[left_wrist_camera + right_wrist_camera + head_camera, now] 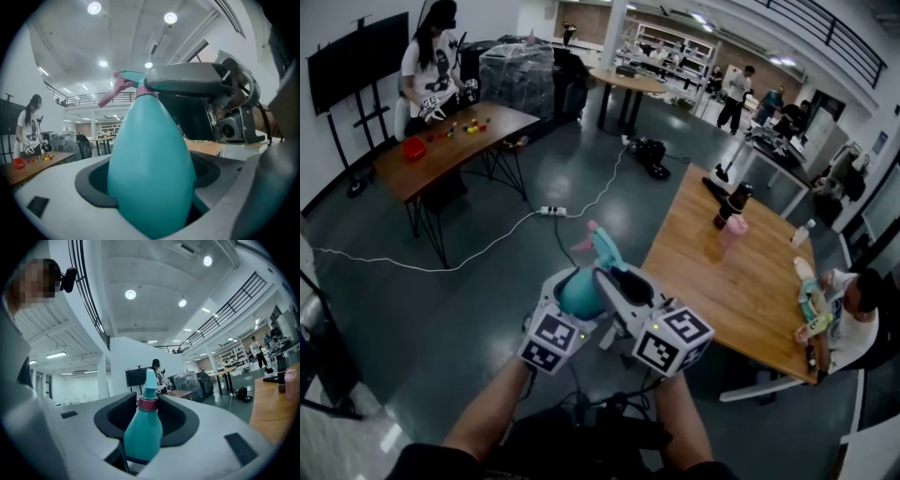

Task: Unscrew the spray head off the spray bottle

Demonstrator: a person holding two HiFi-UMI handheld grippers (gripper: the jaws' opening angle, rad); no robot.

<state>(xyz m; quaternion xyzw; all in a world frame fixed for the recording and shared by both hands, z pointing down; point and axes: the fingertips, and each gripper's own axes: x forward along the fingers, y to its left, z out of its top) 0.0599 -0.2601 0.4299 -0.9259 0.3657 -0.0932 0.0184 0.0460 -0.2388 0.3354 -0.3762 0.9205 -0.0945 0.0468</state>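
Observation:
I hold a teal spray bottle (pixel 579 292) in the air between both grippers, over the floor. Its teal spray head (pixel 602 246) with a pink trigger points away from me. My left gripper (pixel 570 286) is shut on the bottle's fat body (pixel 150 168), which fills the gap between its jaws. My right gripper (pixel 619 284) comes in from the right beside the pink collar (pixel 147 403). In the right gripper view the bottle's shoulder (pixel 143 432) sits in the notch and touches both jaws, with the spray head (pixel 150 383) standing above. The right gripper's jaw (pixel 187 79) crosses the neck in the left gripper view.
To my right stands a wooden table (pixel 741 281) with a dark bottle and a pink cup (pixel 731 217), and a person (pixel 853 314) sits at its far side. At the back left a second person stands at a table (pixel 450 141) with coloured blocks. A cable and power strip (pixel 553 212) lie on the floor.

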